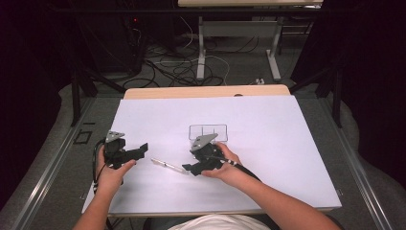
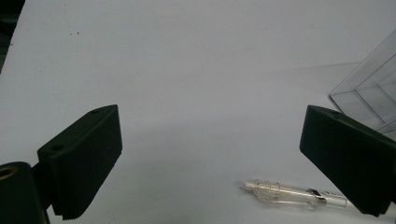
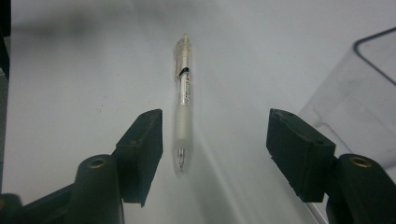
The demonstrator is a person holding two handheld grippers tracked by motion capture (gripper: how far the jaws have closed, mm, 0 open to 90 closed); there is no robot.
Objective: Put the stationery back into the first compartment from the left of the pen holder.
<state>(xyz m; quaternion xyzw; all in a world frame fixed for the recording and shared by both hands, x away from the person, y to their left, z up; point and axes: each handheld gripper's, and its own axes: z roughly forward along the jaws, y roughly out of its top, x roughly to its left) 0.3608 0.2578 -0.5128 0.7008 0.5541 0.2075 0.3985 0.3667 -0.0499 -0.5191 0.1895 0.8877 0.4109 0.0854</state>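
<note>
Black jaws of the right gripper (image 3: 215, 149) are being held wide apart just above the white table (image 1: 287, 143), with nothing clasped between them. Between and just beyond those jaws a clear pen (image 3: 183, 102) is lying flat, its tip pointing back toward the camera and sitting closer to one jaw than the other; the gripper is probably being lined up along the pen so that it can be closed across the barrel. A clear plastic box (image 1: 208, 132) with compartments is standing just behind the right gripper, likely meant as the pen's destination. Well apart, at the table's left edge, the left gripper (image 1: 139, 151) is being held with its jaws spread wide and empty, apparently kept out of the way.
</note>
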